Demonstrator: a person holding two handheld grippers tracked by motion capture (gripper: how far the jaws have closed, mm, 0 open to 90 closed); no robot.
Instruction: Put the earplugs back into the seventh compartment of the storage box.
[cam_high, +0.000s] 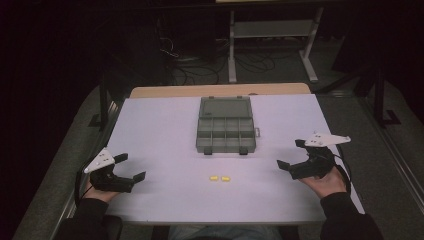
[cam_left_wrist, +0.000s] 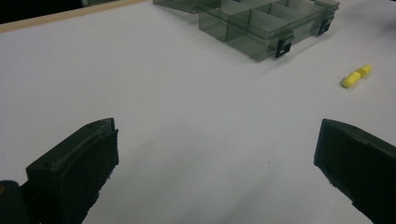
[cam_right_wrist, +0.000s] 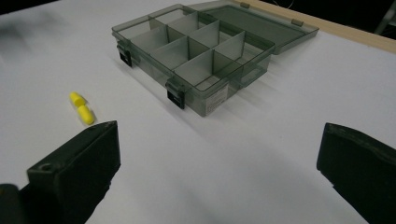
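The white table (cam_high: 165, 190) spreads wide in front of me, with a strip of bare wood along its far edge. Beyond it, on the dark floor, stands a pale metal frame (cam_high: 272, 30) among loose cables (cam_high: 200, 70).

At the middle of the far half sits the grey see-through organizer box (cam_high: 226, 134), its lid thrown back flat toward the far edge and its compartments bare as far as I can see; two black latches face me on the near wall.

My left gripper (cam_high: 131, 167) rests near the table's left near corner, jaws spread wide with nothing between them. My right gripper (cam_high: 291, 153) sits over by the right edge, likewise gaping and holding nothing.

Between the two, nearer me than the box and well apart from either claw, lie two small yellow capsules (cam_high: 219, 178), end to end and just about touching. Only bare tabletop lies between my jaws and them.
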